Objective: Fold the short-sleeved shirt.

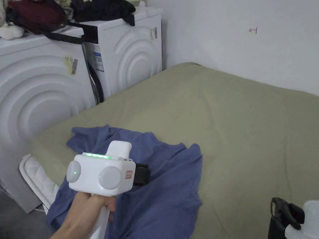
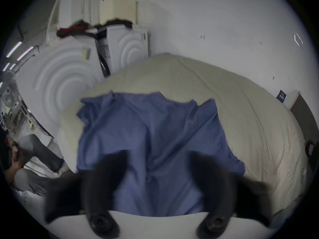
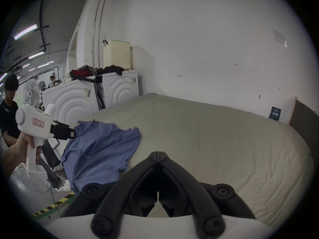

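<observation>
A blue short-sleeved shirt (image 1: 168,186) lies crumpled on the near left corner of the olive-sheeted bed (image 1: 233,118), its lower part hanging over the edge. My left gripper (image 1: 141,174), white with black jaws, hovers just above the shirt in a person's hand. In the left gripper view the left gripper (image 2: 158,154) has its jaws spread wide over the shirt (image 2: 150,125), holding nothing. My right gripper (image 3: 158,154) is shut and empty above bare sheet (image 3: 207,130), to the right of the shirt (image 3: 100,148). The right gripper (image 1: 277,214) sits at the head view's lower right corner.
Two white washing machines (image 1: 46,90) stand against the bed's left side, with bags and clothes (image 1: 40,15) piled on top. A white wall (image 1: 249,46) runs behind the bed. A person (image 3: 8,108) and a fan (image 3: 31,92) are farther left. Most of the sheet is bare.
</observation>
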